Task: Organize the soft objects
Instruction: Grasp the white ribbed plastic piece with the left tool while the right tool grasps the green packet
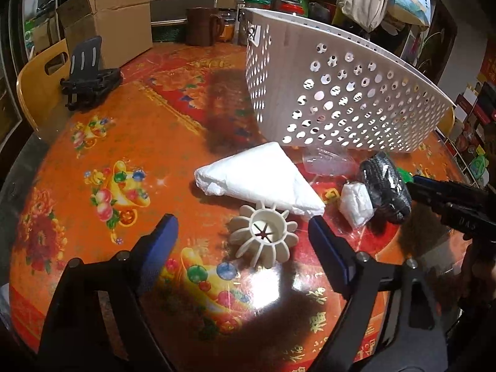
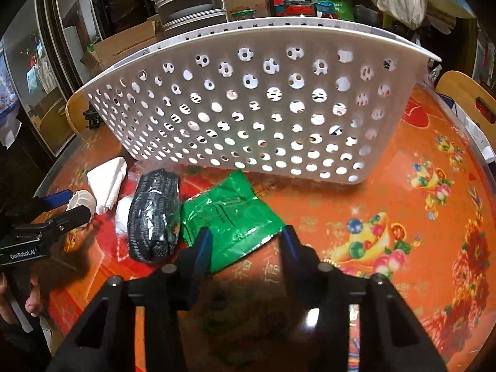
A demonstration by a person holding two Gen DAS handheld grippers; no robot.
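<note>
Left wrist view: left gripper (image 1: 243, 238) spread wide around ribbed white ring (image 1: 263, 236), not touching; right gripper (image 2: 246, 241) released over green packet (image 2: 229, 217) beside white basket (image 2: 248, 108) on table (image 2: 403, 210).

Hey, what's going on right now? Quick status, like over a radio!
Left gripper open around ribbed cream piece. Right gripper open at green packet. Soft items on table, white basket behind them. Nothing blocking.
</note>
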